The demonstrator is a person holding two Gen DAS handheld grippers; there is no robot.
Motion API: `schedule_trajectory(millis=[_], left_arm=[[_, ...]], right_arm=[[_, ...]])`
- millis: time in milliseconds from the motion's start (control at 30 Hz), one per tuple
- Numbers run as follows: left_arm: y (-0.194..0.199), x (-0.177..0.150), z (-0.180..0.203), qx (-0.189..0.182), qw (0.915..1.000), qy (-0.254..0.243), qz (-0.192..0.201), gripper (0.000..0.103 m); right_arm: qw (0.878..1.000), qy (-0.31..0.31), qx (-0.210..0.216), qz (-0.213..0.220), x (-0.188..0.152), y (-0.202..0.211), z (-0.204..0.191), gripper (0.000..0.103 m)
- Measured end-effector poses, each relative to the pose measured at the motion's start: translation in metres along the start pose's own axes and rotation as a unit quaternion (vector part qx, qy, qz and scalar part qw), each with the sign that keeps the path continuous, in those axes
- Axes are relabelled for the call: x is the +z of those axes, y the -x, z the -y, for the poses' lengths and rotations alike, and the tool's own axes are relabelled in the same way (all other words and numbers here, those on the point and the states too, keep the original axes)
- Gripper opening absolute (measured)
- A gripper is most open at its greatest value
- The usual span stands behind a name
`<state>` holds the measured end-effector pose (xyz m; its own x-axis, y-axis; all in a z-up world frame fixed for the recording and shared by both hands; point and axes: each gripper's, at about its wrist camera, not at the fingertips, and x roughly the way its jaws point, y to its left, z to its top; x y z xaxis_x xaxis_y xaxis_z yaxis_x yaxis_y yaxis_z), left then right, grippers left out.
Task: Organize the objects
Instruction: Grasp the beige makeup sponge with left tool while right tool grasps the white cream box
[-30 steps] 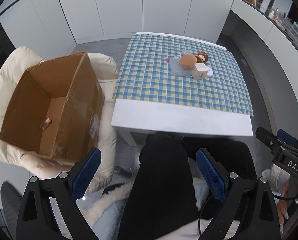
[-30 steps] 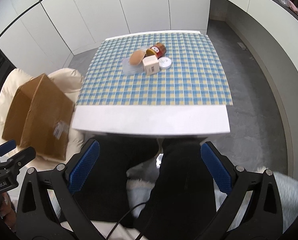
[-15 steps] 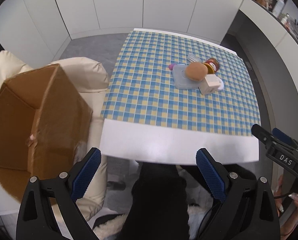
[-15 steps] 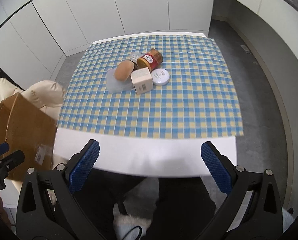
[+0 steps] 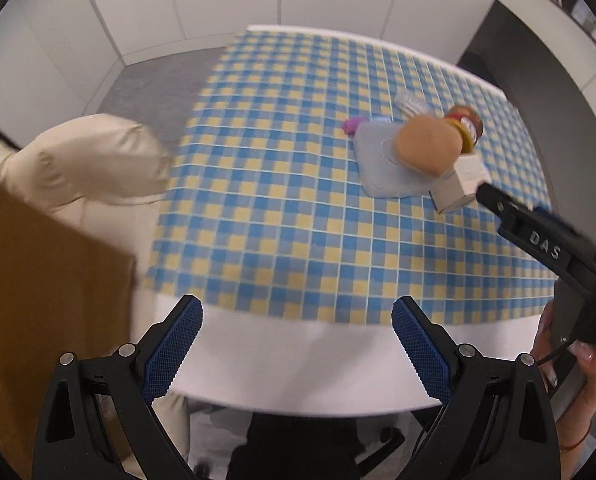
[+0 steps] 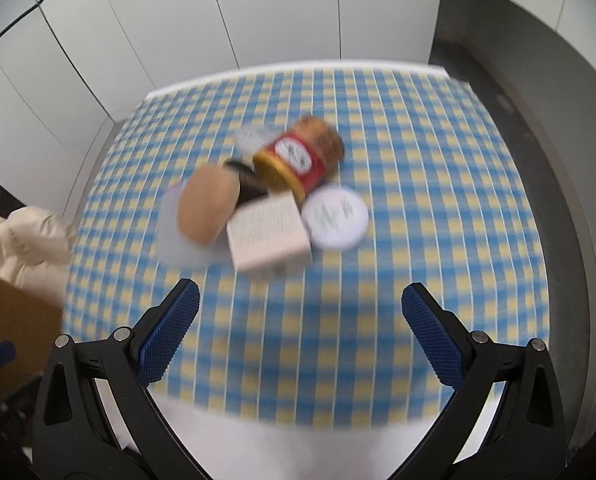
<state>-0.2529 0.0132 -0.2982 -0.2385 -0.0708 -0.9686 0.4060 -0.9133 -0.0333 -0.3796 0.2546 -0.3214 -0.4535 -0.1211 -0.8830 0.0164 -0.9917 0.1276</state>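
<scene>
Fingers of our left hand-held gripper (image 5: 297,320) are spread wide with nothing between them, just over the near white edge of the tabletop (image 5: 298,360). Our right hand-held gripper (image 6: 299,306) is spread wide too, and holds nothing, above the blue and yellow checked cloth (image 6: 417,200). A brown cardboard box (image 5: 46,312) sits near on the left, on a cream cushion (image 5: 90,160). Farther out, in the middle of the cloth, we see a small pile of things touching each other: a white box (image 6: 268,236), a round white lid (image 6: 335,218), a tan bun (image 6: 208,210) on a pale blue tub (image 5: 381,164), and a red jar (image 6: 301,158) lying on its side. A small purple thing (image 5: 353,124) lies just behind the tub.
</scene>
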Motion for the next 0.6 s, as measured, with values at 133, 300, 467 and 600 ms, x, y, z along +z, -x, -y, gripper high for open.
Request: schedule_trajectory(millis=[133, 300, 467, 600], left_arm=[[-0.024, 0.009, 0.009, -0.022, 0.9997, 0.001, -0.006, 0.096], [-0.050, 0.024, 0.013, -0.068, 0.9973, 0.026, -0.013, 0.096], [-0.055, 0.037, 0.022, -0.083, 0.9961, 0.029, -0.001, 0.096], [-0.058, 0.053, 0.039, -0.106, 0.9940, 0.026, 0.004, 0.096]], right_arm=[[0.999, 0.044, -0.021, 0.008, 0.008, -0.025, -0.012, 0.094], [0.998, 0.067, -0.019, 0.002, 0.014, -0.052, -0.021, 0.070], [0.997, 0.062, -0.032, 0.011, 0.006, -0.058, -0.014, 0.054], [1.000, 0.012, -0.006, 0.017, 0.001, -0.043, 0.024, 0.054]])
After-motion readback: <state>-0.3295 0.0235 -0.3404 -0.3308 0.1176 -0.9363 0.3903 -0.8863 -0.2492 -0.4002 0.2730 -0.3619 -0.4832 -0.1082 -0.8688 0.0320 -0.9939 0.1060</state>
